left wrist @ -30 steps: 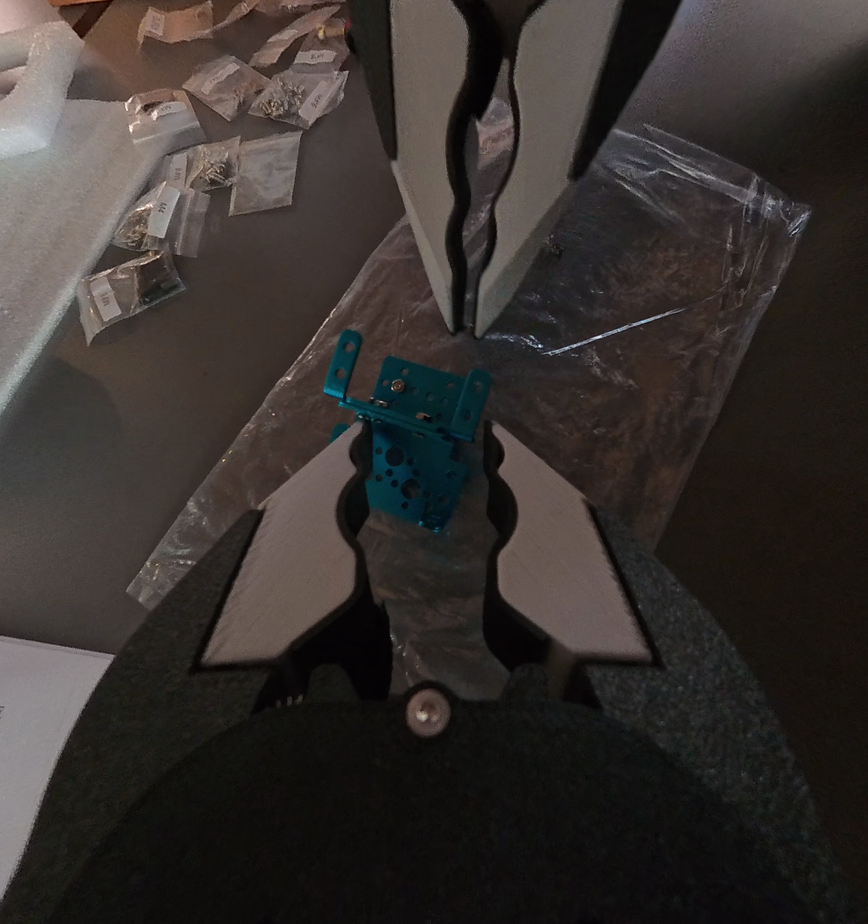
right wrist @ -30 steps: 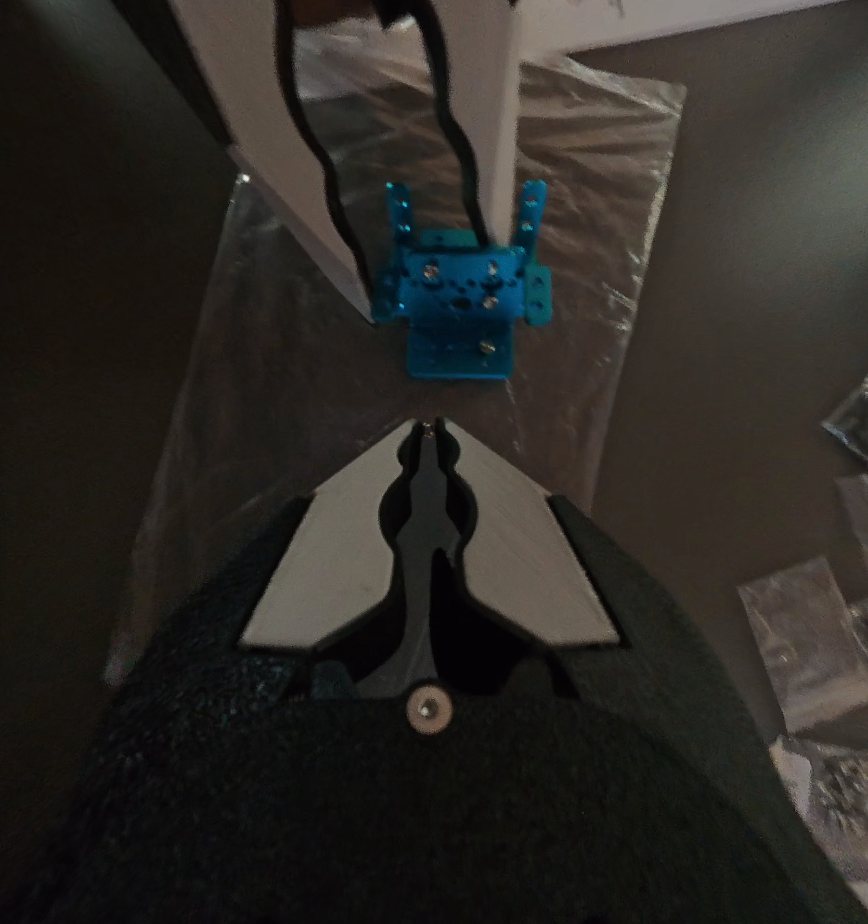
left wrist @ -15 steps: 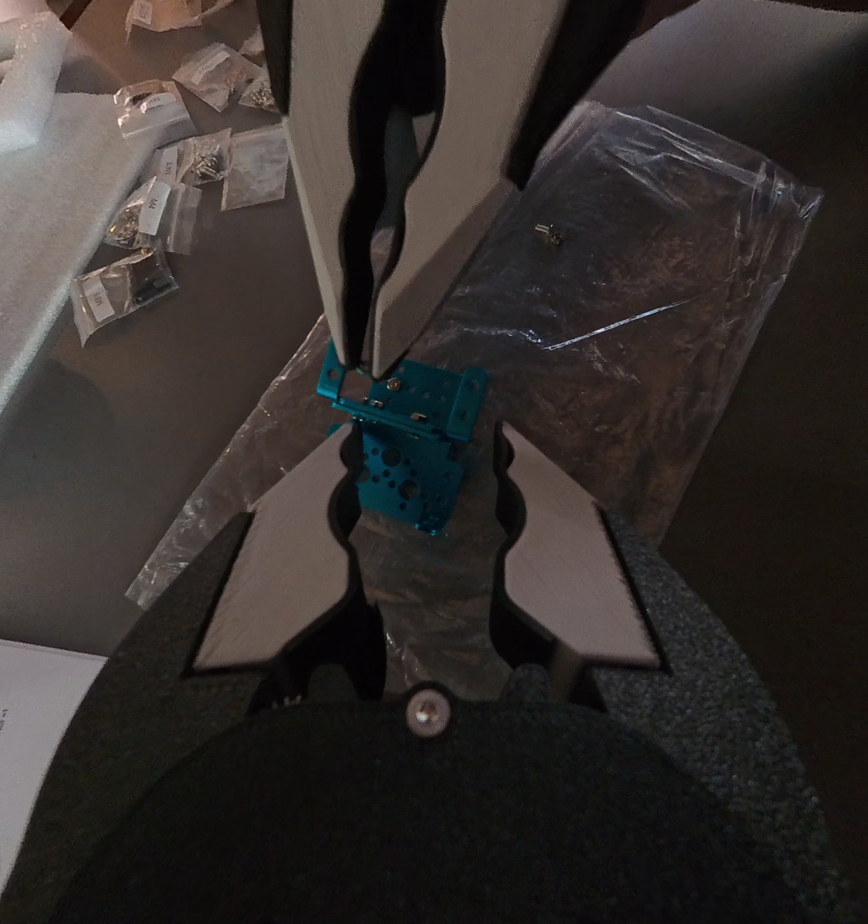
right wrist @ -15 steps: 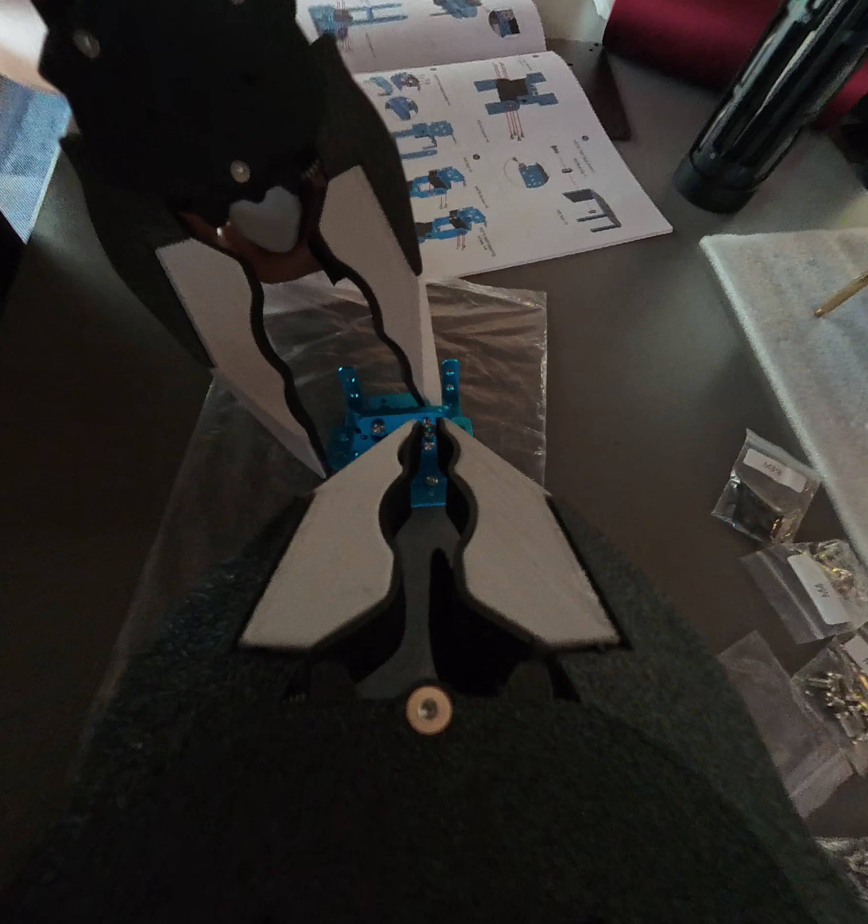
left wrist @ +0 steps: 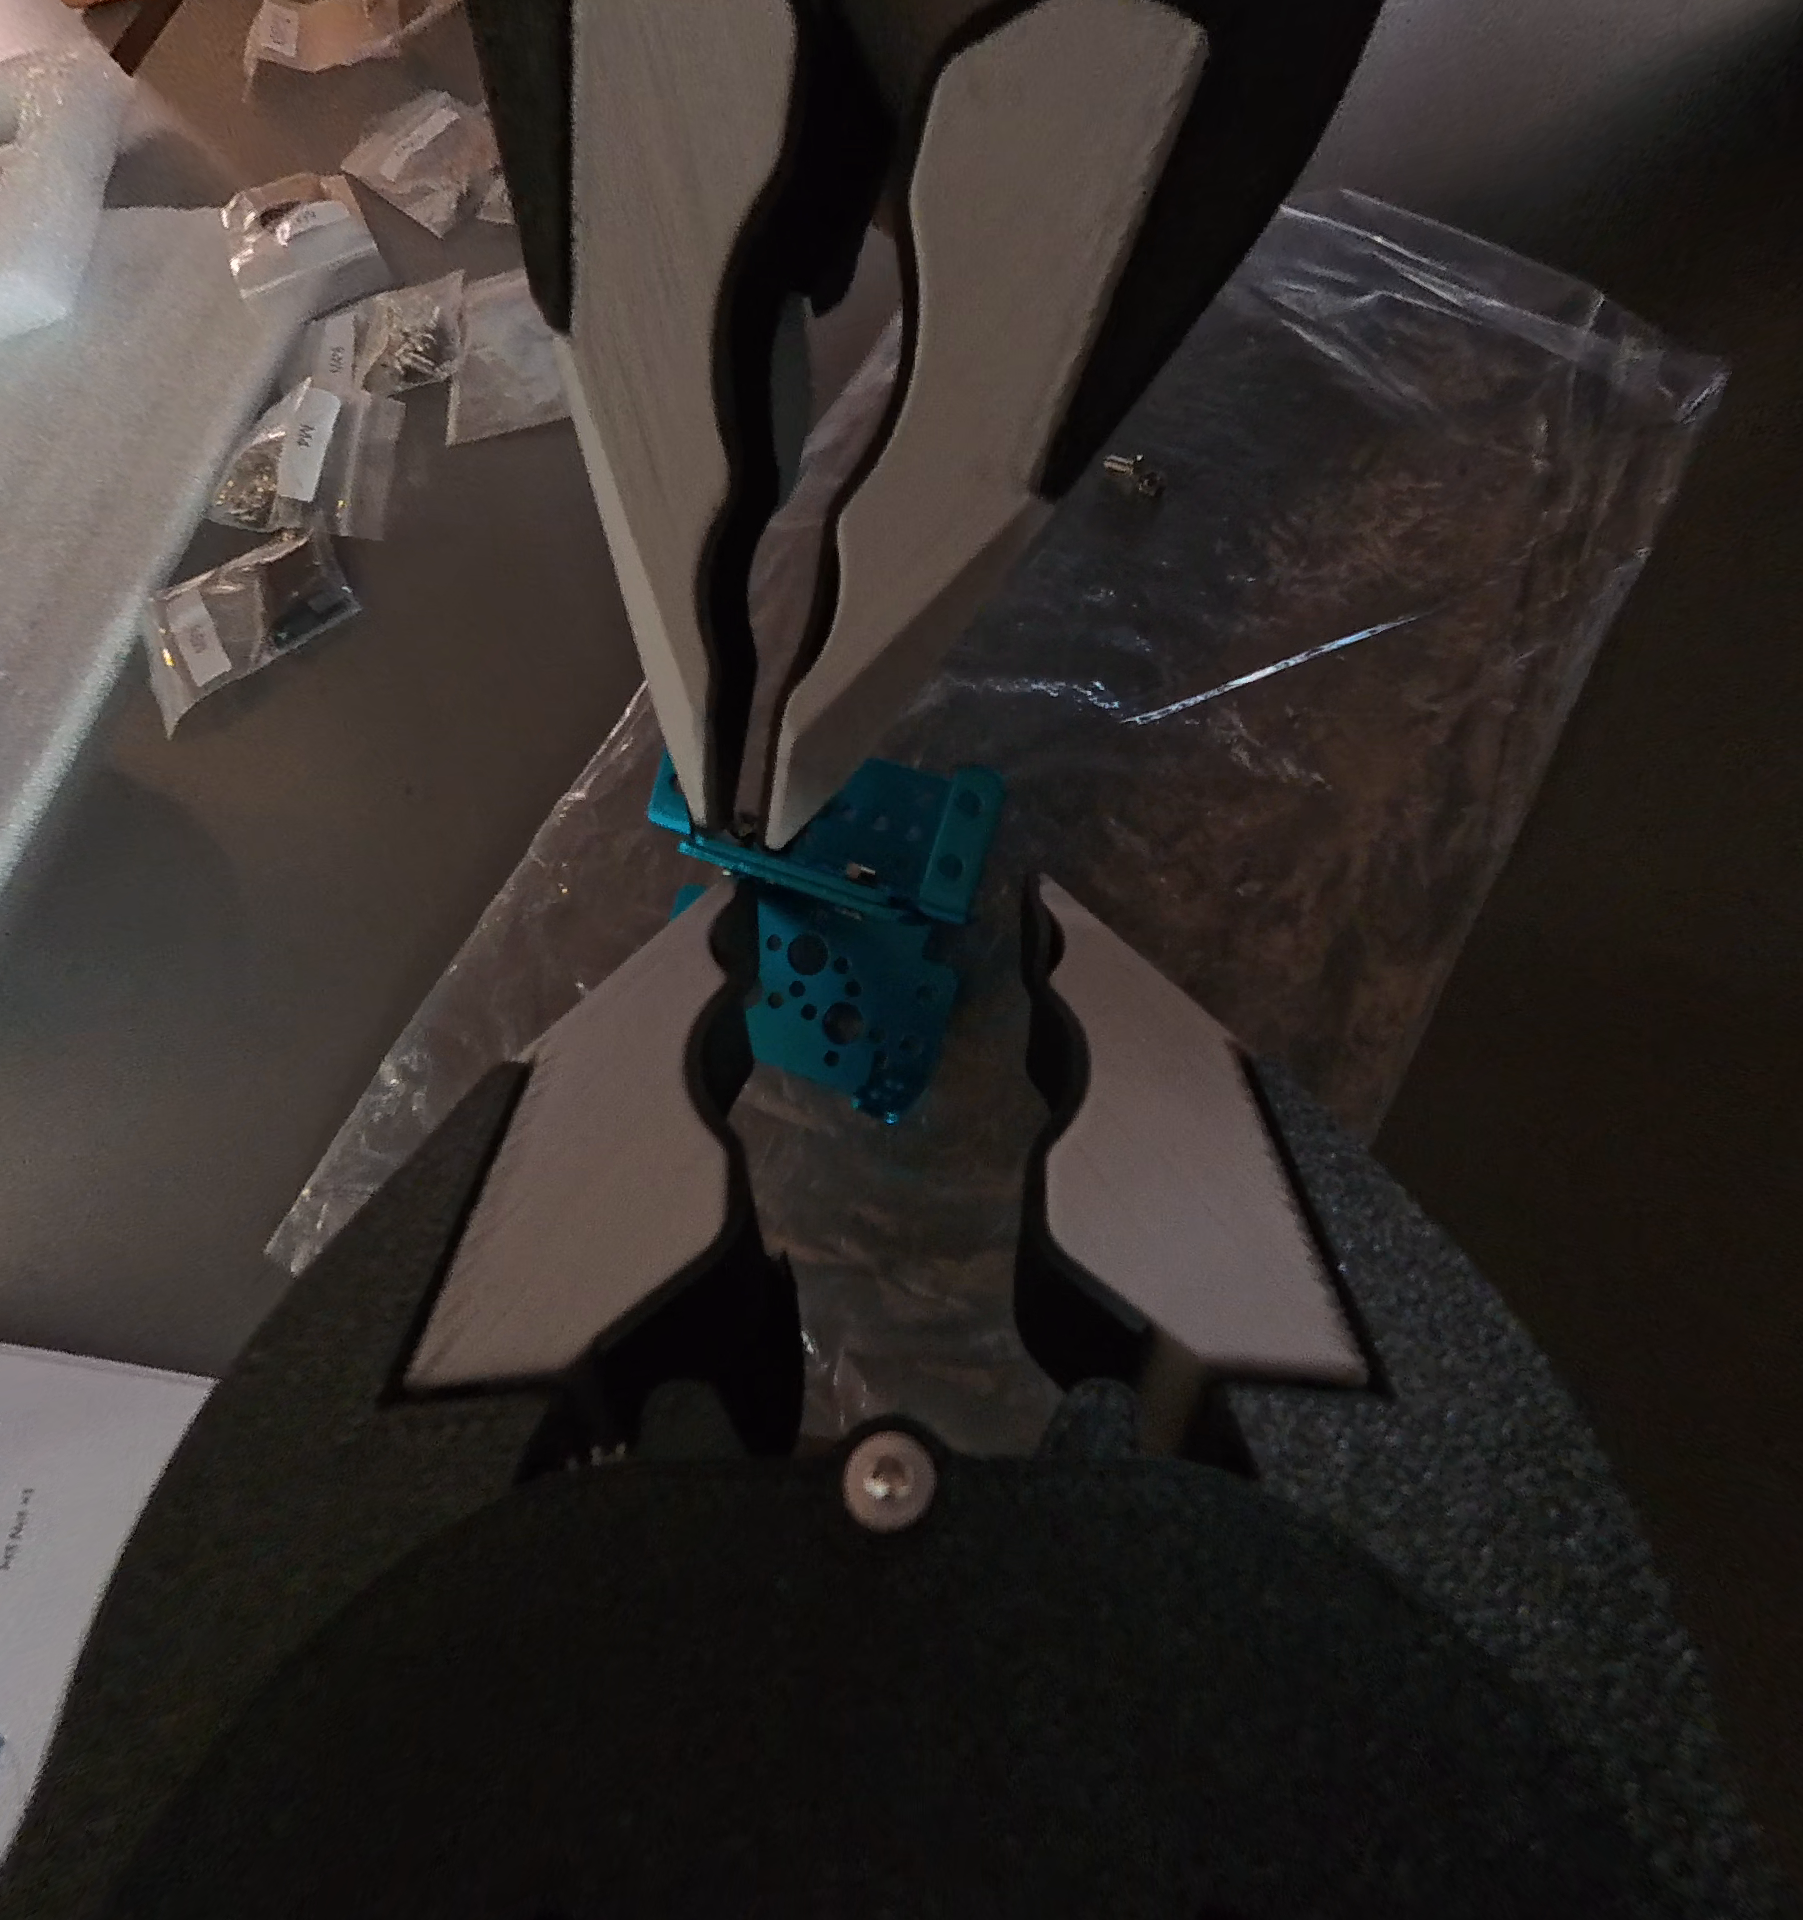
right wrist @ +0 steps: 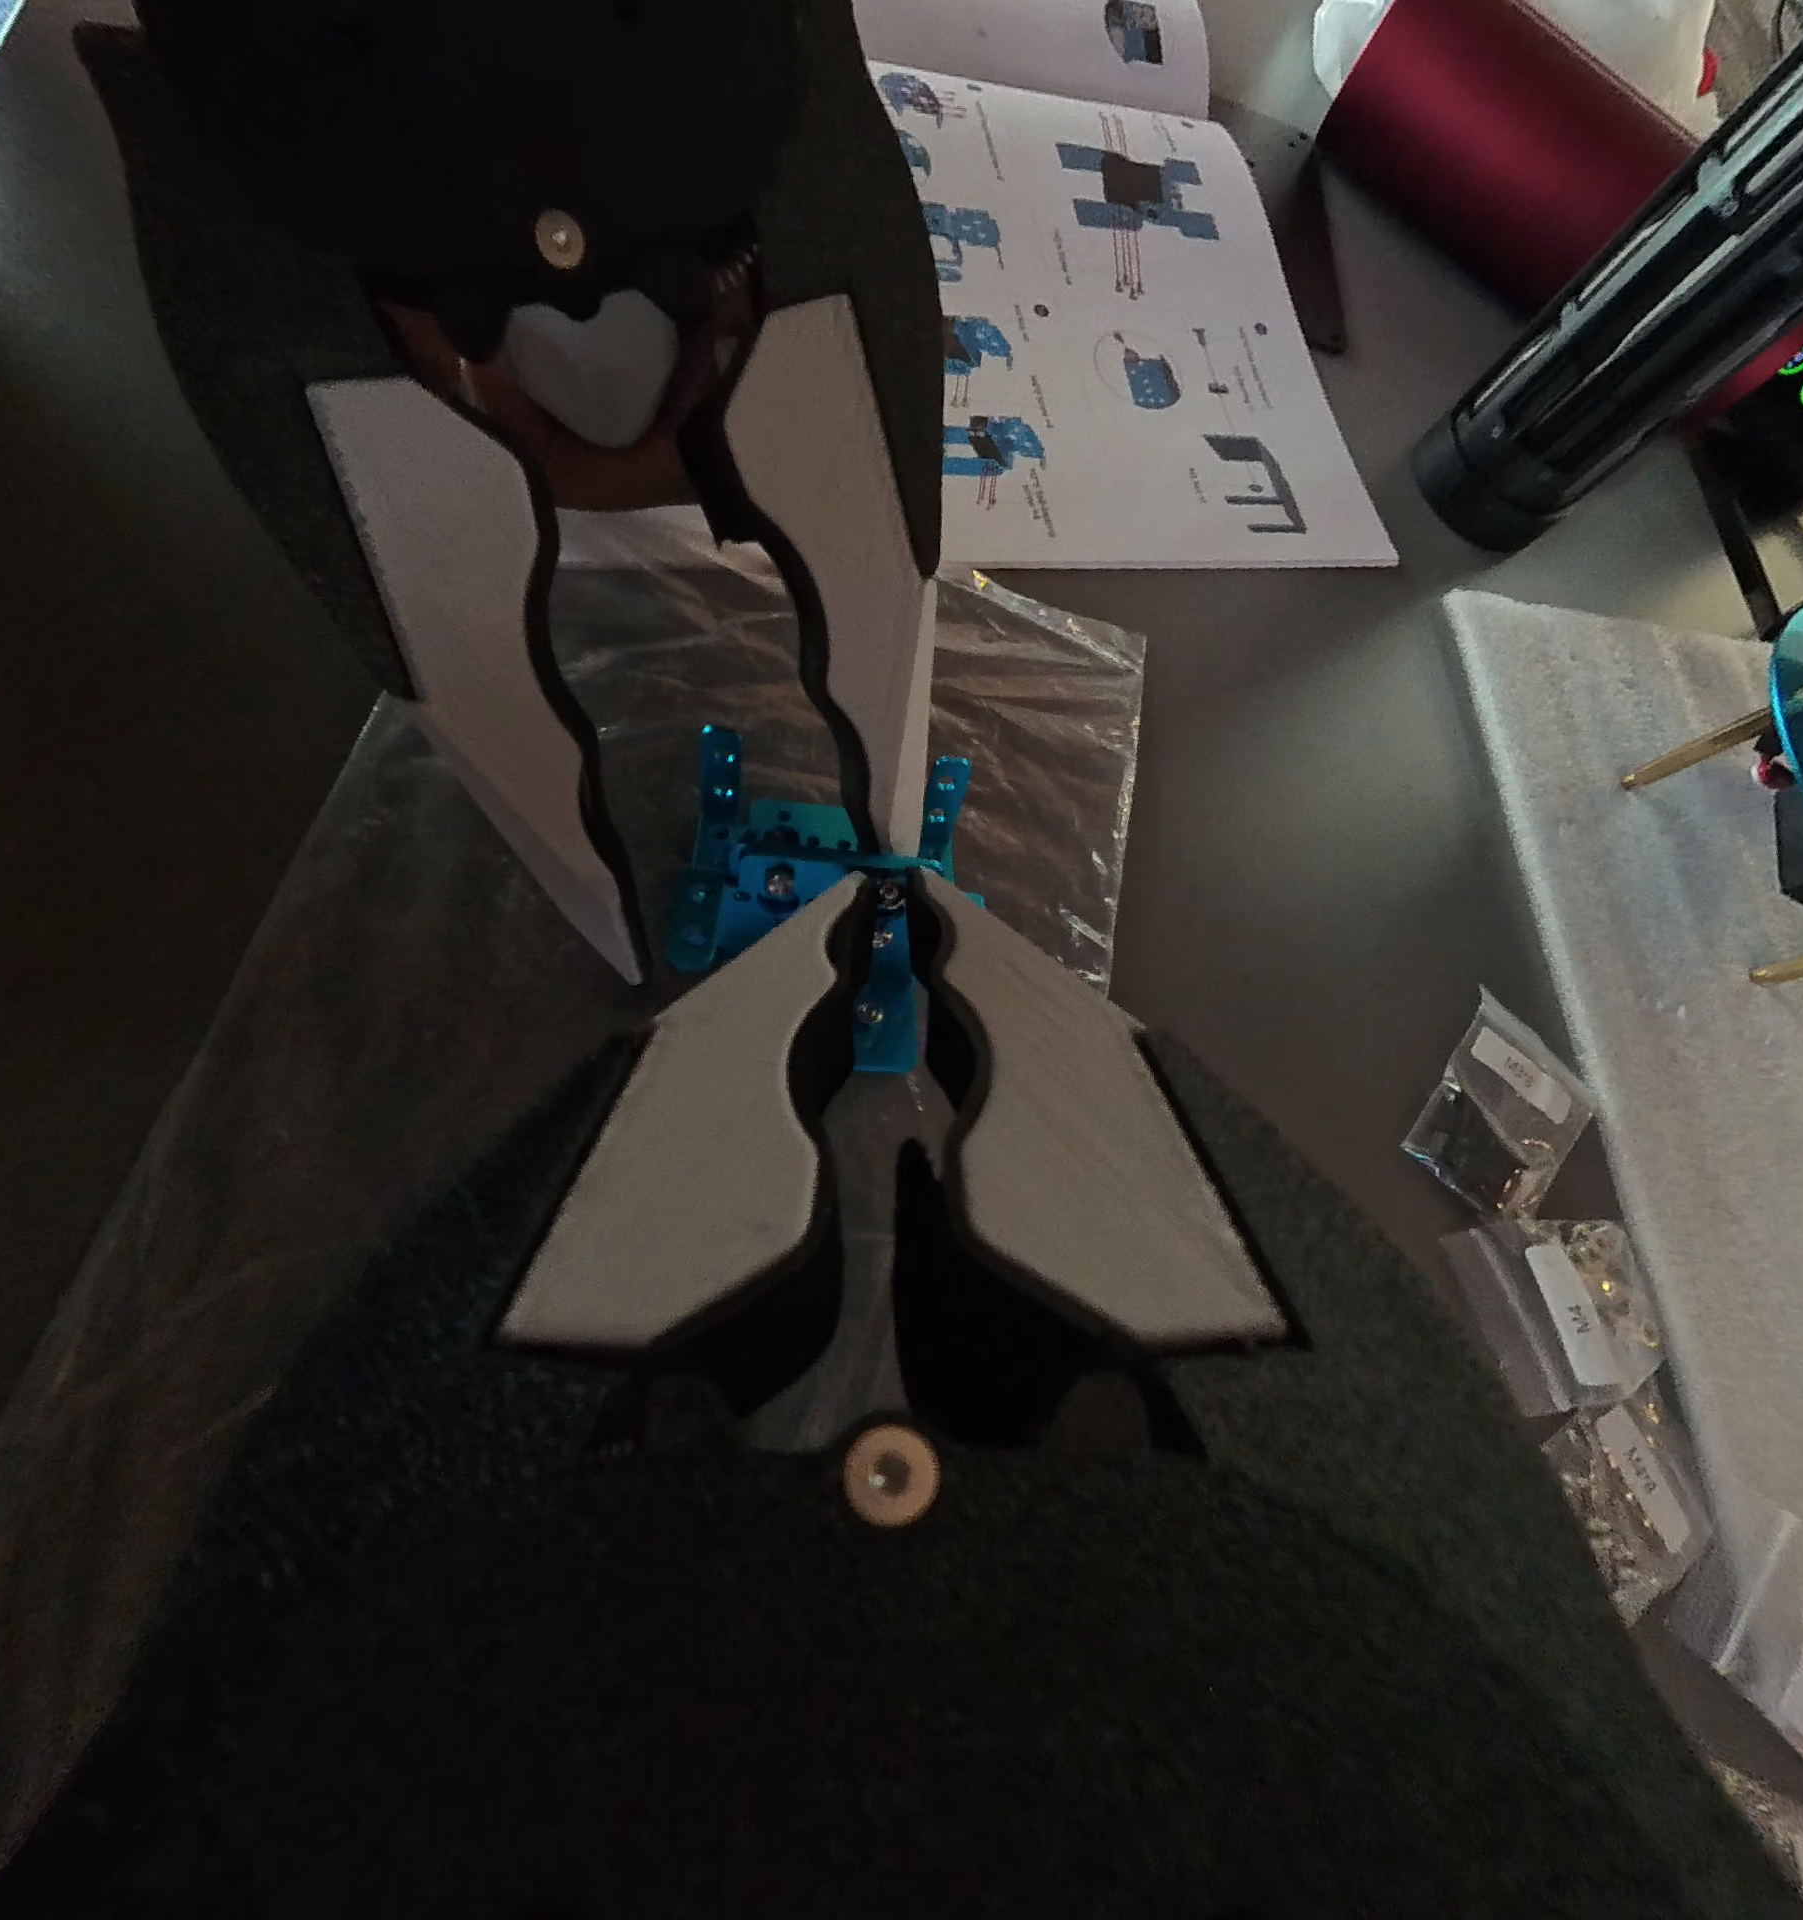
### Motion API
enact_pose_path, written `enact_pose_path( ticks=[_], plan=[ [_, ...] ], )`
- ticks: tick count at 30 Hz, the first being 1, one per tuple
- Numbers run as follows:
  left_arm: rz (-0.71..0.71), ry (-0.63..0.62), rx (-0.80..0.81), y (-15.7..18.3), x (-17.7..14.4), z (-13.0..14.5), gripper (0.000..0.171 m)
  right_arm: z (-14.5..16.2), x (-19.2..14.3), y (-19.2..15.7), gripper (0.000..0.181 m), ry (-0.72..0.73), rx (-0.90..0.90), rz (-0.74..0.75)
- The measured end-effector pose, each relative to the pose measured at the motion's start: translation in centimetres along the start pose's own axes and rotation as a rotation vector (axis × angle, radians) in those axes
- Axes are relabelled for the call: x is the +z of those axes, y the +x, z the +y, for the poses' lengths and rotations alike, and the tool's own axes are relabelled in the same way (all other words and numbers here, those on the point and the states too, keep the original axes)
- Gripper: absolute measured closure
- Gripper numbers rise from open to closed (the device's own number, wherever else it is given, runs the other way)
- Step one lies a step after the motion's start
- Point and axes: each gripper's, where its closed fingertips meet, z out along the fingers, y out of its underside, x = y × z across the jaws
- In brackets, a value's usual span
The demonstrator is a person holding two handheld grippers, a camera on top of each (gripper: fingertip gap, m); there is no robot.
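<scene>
We see the left gripper [left wrist: 881, 914] with its fingers spread wide either side of a blue perforated metal bracket assembly [left wrist: 845, 997] standing on a clear plastic bag [left wrist: 1292, 727]. The bracket's plate rises upright, its two side tabs pointing up. The right gripper [right wrist: 889, 883] comes from the opposite side, its tips closed on a small screw [right wrist: 889, 894] at the bracket's top edge. A loose screw [left wrist: 1134, 476] lies on the bag; labelled hardware bags [left wrist: 284, 457] and an instruction booklet [right wrist: 1136, 312] lie nearby.
</scene>
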Motion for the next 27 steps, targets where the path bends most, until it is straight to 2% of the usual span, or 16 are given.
enact_pose_path(
  ticks=[13,20,27],
  plan=[
    [-0.009,-0.003,0.024,-0.07,0.16,-0.01,0.12,0.16,0.01,-0.02,0.177,0.076,-0.085,-0.032],
    [-0.009,-0.005,0.033,-0.04,0.23,-0.02,0.12,0.25,-0.06,-0.07,0.176,0.066,-0.119,-0.115],
    [-0.018,-0.007,0.034,-0.23,0.33,-0.1,0.121,0.3,0.0,0.26,0.176,0.082,-0.066,-0.161]
  ],
)
